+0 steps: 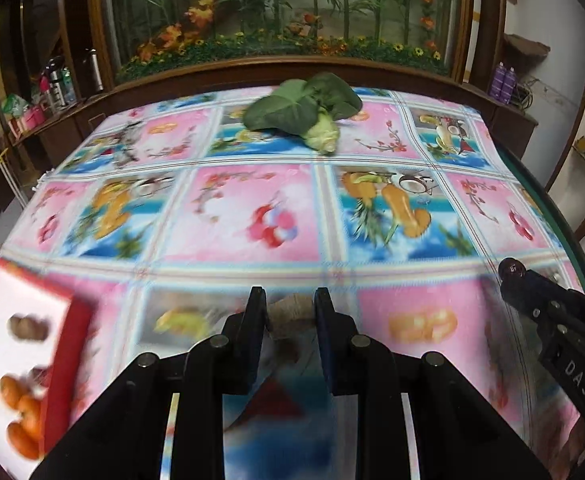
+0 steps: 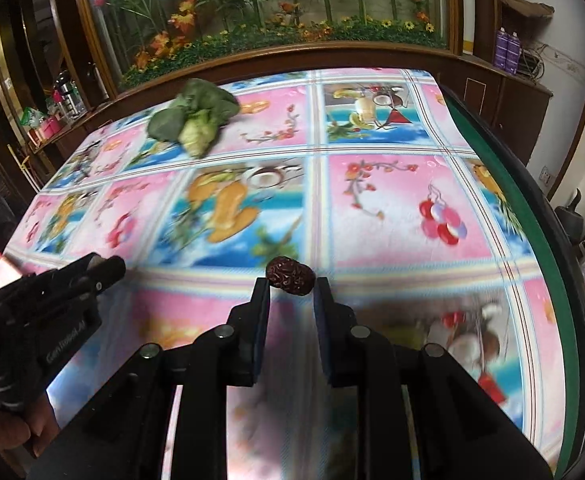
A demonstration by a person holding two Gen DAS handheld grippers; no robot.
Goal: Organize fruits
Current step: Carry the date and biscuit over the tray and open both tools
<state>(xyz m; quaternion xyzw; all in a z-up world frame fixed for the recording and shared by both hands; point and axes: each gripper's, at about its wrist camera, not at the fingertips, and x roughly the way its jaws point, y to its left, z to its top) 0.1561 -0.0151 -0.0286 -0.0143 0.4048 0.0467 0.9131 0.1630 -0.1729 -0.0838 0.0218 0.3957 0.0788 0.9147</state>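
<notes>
Dried red date gripped; leafy greens lie well beyond.

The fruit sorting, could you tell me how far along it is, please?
Done: oranges already lie in the red-rimmed tray. In hand: the right gripper holds a wrinkled red date, and the left gripper pinches a small tan piece, too blurred to name. Left: placing both; greens sit far back.

the tablecloth is a grid of pink and blue squares printed with fruit and blossoms; the leafy vegetable is dark green with a pale green stem; the dried date is dark wrinkled red-brown; the box is red-rimmed, white inside; both grippers are black
</notes>
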